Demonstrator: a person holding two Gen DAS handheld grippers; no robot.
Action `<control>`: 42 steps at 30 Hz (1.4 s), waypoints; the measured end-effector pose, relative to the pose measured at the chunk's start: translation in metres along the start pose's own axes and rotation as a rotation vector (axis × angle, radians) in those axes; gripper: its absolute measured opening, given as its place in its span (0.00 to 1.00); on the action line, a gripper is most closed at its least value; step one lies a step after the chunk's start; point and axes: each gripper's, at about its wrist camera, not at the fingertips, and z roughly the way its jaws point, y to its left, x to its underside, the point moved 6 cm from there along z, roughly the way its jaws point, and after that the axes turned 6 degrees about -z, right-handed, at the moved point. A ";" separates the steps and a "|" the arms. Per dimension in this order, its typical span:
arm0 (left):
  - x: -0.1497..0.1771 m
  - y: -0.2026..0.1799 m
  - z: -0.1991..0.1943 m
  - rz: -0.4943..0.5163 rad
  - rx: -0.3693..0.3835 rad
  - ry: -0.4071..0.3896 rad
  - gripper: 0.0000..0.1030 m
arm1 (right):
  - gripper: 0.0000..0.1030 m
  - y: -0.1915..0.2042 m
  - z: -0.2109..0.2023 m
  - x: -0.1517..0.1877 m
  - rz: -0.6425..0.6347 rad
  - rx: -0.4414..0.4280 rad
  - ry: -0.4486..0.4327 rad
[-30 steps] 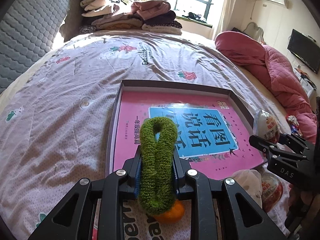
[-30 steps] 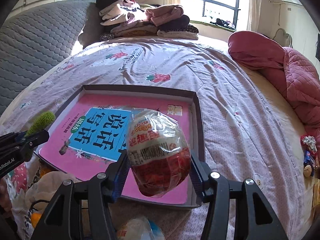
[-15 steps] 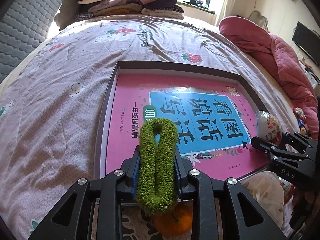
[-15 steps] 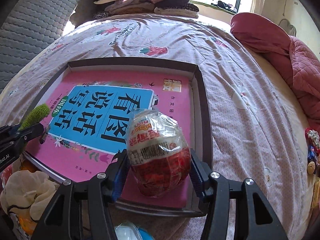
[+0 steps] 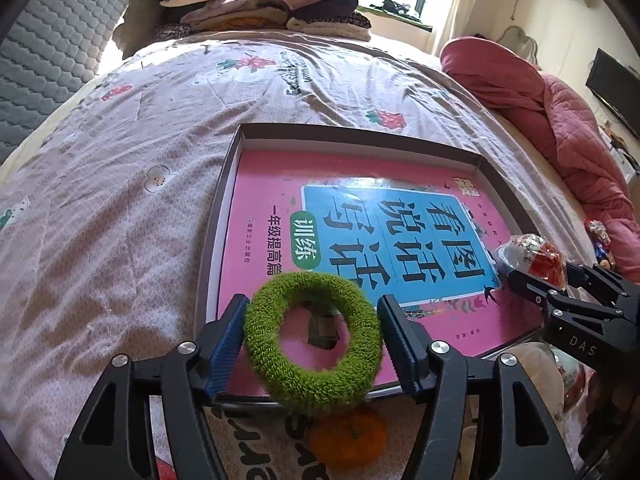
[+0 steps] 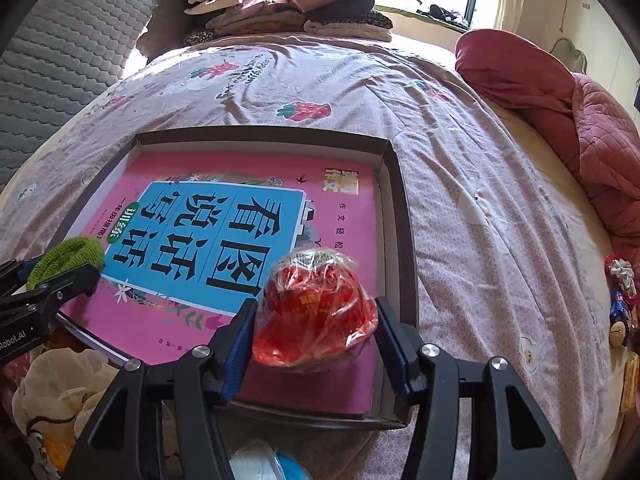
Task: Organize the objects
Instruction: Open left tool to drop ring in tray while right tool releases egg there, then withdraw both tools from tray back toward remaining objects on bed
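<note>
1. Opening now, the left tongs [image 5: 312, 332] let go of the green ring [image 5: 314, 340], which lies between the jaws, round again, over the near edge of the tray [image 5: 224, 216].
2. The right tongs [image 6: 316, 332] grasp the red snack bag [image 6: 316, 312] above the tray's near right corner, on the pink book [image 6: 344, 224].
3. Only the left view shows the orange [image 5: 348, 440] under the ring.

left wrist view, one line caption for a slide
Left gripper opening around a fuzzy green ring over the pink book in a shallow box.
</note>
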 end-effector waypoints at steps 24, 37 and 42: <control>-0.013 0.007 -0.060 -0.077 0.075 -0.124 0.74 | 0.58 -0.017 -0.050 -0.010 0.062 0.006 -0.124; 0.004 -0.001 -0.102 -0.041 0.054 -0.180 0.74 | 0.58 -0.010 -0.087 -0.005 0.063 -0.040 -0.189; 0.012 -0.008 -0.119 -0.023 0.052 -0.201 0.74 | 0.58 -0.007 -0.106 0.002 0.059 -0.047 -0.216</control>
